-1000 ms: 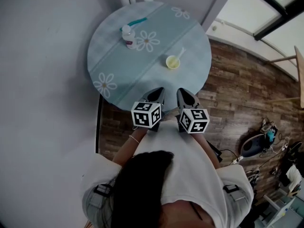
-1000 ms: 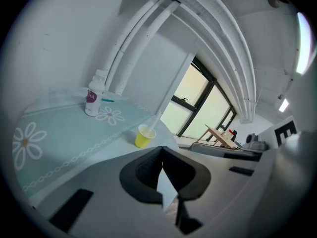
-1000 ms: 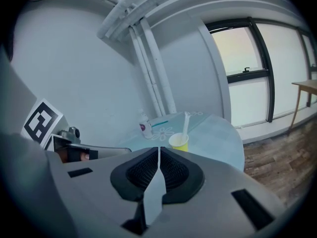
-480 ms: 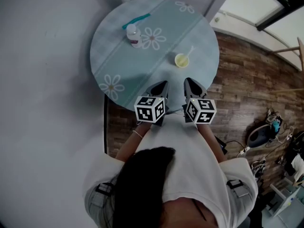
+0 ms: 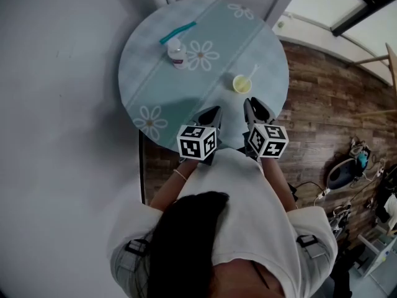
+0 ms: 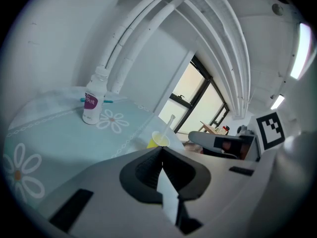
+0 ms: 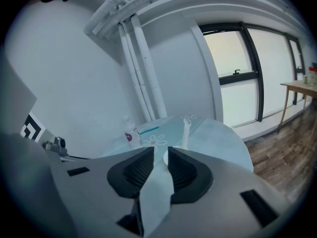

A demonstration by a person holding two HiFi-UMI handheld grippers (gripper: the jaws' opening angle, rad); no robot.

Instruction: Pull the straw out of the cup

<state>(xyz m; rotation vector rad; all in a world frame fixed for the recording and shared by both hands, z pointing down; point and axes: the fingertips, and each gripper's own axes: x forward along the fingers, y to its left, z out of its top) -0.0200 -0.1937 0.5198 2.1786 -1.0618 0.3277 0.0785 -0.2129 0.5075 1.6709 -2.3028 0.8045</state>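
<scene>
A small yellow cup (image 5: 242, 84) with a white straw (image 5: 252, 72) leaning out of it stands on the near right part of the round teal table (image 5: 155, 85). My right gripper (image 5: 253, 103) is just short of the cup. Its jaws are opening, with a narrow gap and nothing between them (image 7: 159, 151). The straw (image 7: 185, 132) rises right beyond the jaw tips. My left gripper (image 5: 213, 112) hovers over the table's near edge, left of the cup, and is shut (image 6: 161, 149). In the left gripper view the cup (image 6: 159, 140) and straw (image 6: 171, 123) lie ahead.
A small white bottle (image 5: 177, 53) with a purple label stands at the far left of the table, and a teal stick (image 5: 178, 32) lies behind it. White pipes (image 7: 143, 68) run up the wall behind the table. Wooden floor (image 5: 322, 123) lies to the right.
Both grippers have moved forward over the table's near edge. The right one has closed in on the yellow cup.
</scene>
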